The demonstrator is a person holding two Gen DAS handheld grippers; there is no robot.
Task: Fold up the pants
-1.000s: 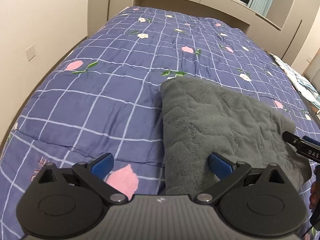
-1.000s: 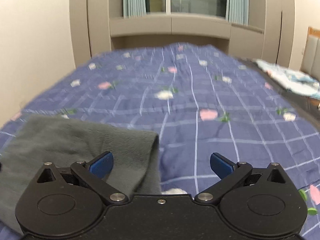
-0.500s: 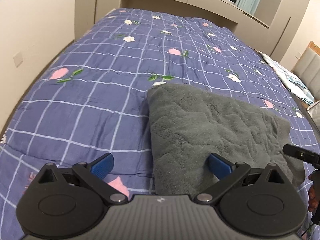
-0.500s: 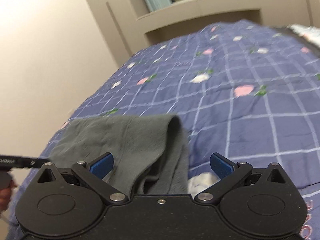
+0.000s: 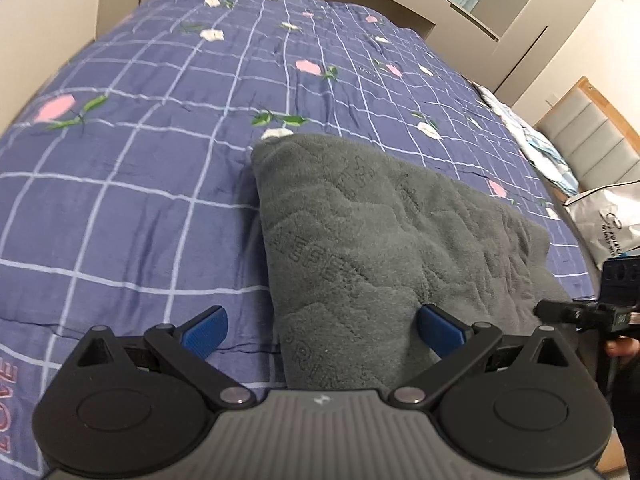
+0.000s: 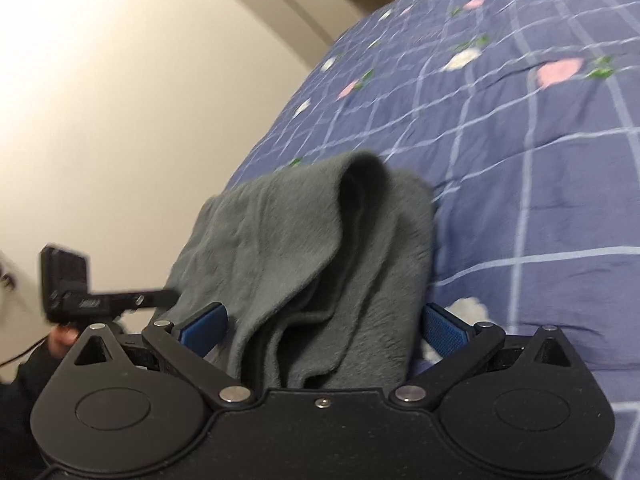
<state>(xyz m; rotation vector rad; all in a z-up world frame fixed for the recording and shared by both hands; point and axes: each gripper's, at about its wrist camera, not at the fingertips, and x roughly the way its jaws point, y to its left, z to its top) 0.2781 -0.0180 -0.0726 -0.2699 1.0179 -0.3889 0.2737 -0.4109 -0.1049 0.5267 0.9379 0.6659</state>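
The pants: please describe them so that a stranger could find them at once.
Look at the bed, covered by a blue checked quilt with flowers. Near its edge lie the pants, folded into a thick pad. They are the only plain grey, fleecy thing there.

Bed under blue checked floral quilt [image 5: 168, 184], cream wall [image 6: 140, 92], beige built-in cabinets [image 5: 472, 8], padded headboard [image 5: 588, 136]

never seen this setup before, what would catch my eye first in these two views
The grey fleece pants, folded thick, lie on a blue checked quilt with pink and white flowers. Both grippers stand wide open at its near edge: the left gripper straddles its left side, the right gripper has the bunched layers between its blue fingers.
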